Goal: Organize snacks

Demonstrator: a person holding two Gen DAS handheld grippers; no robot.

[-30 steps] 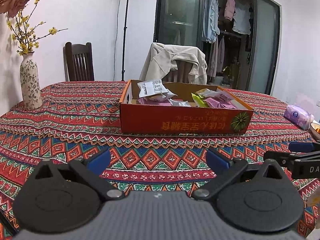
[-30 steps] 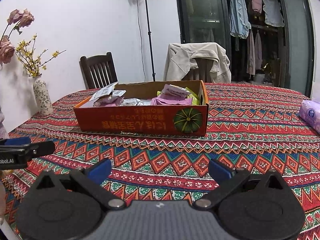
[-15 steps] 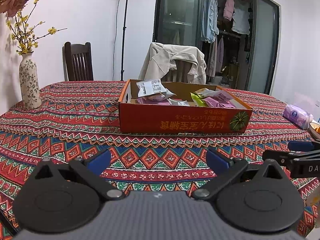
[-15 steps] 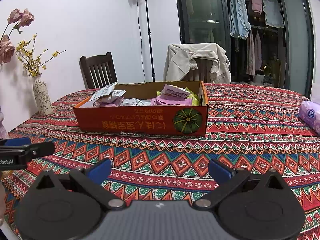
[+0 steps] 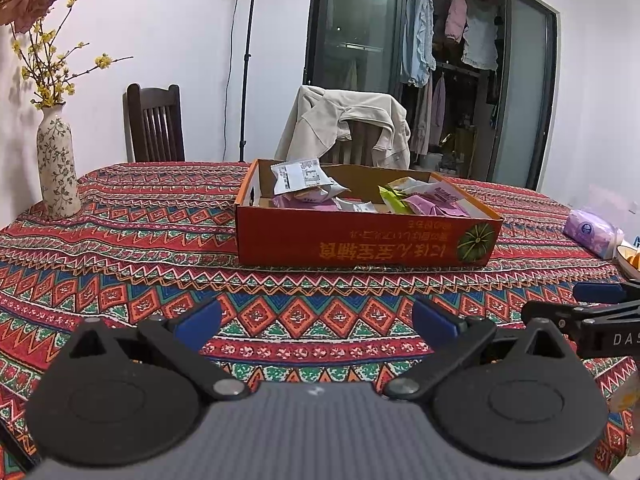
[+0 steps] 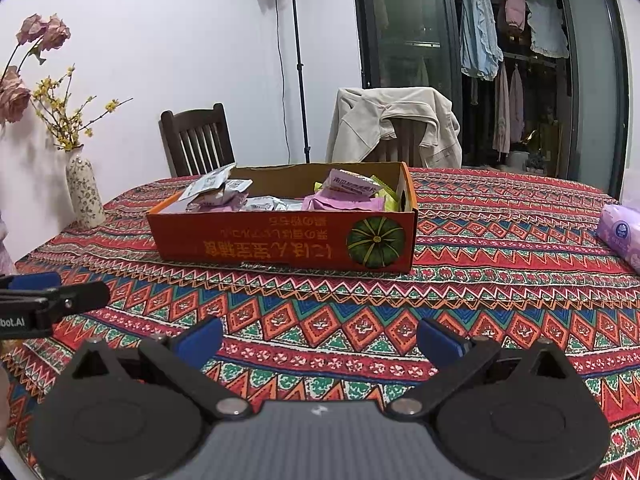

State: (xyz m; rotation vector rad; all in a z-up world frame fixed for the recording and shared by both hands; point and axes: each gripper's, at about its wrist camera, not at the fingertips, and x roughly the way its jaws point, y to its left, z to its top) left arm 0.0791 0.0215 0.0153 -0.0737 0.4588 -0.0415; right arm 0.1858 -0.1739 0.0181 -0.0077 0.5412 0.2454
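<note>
An orange cardboard box [image 5: 360,238] with a pumpkin print stands on the patterned tablecloth, also in the right wrist view [image 6: 280,242]. Inside lie several snack packets: white ones [image 5: 300,176] at the left, pink and green ones [image 5: 432,200] at the right; they also show in the right wrist view [image 6: 344,194]. My left gripper [image 5: 316,320] is open and empty, low over the cloth in front of the box. My right gripper [image 6: 318,338] is open and empty, likewise short of the box. Each gripper's tip shows at the other view's edge.
A flowered vase [image 5: 56,168] stands at the table's left edge. A purple tissue pack [image 5: 592,232] and a dish [image 5: 630,258] sit at the right. Two chairs [image 5: 156,124], one draped with a jacket [image 5: 348,124], stand behind the table.
Both views shift very slightly; the grippers stay open and hover in about the same place. Nothing was taken or released.
</note>
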